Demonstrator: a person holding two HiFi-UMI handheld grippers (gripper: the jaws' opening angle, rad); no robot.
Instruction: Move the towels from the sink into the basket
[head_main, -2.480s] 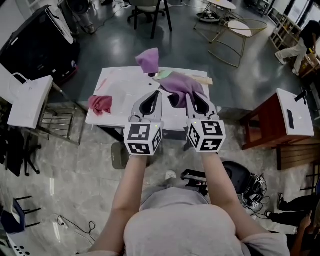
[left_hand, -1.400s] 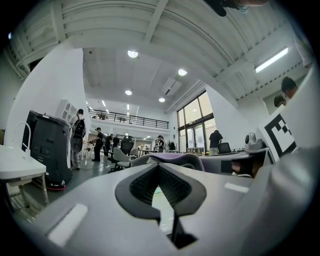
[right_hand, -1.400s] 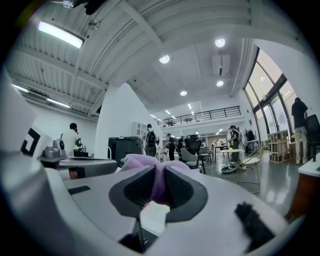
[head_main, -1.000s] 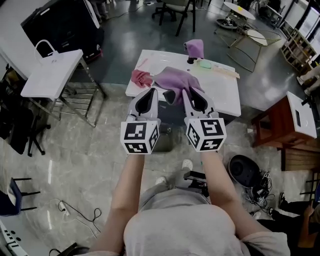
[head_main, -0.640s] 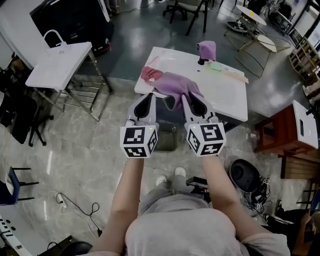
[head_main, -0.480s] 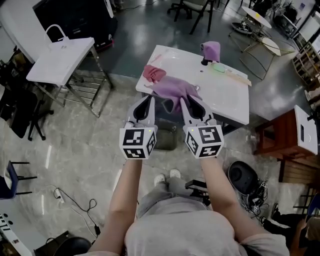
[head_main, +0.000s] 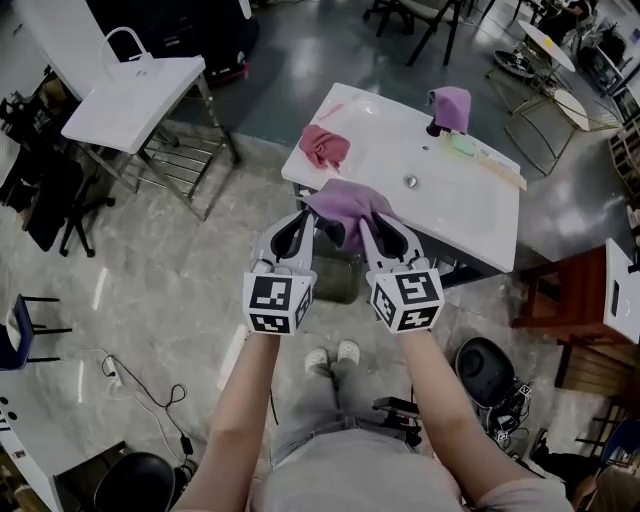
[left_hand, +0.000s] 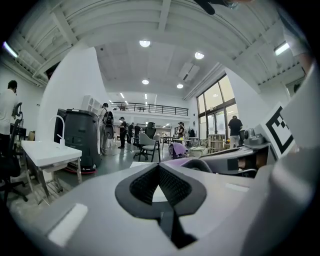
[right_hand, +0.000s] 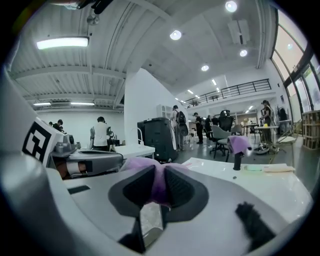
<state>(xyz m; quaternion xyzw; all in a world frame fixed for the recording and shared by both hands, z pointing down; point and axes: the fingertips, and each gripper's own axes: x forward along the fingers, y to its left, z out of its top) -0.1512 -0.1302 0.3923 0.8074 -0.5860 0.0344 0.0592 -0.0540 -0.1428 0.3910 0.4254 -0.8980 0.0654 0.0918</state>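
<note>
My right gripper is shut on a purple towel, which bunches over its tips at the sink's front edge. In the right gripper view the towel is pinched between the black pads. My left gripper is close beside it on the left; its jaws meet at the tips with no cloth between them. A pink towel lies on the left end of the white sink. Another purple towel hangs over the tap. A grey basket stands on the floor below both grippers.
A white folding table with a bag stands at left, and a reddish wooden table at right. Green soap lies on the sink's far side. Chairs and people are farther back. Cables lie on the floor at lower left.
Both grippers have come back from the sink and sunk lower, carrying the purple towel off the basin to its front edge. The pink towel and the tap towel have not moved.
</note>
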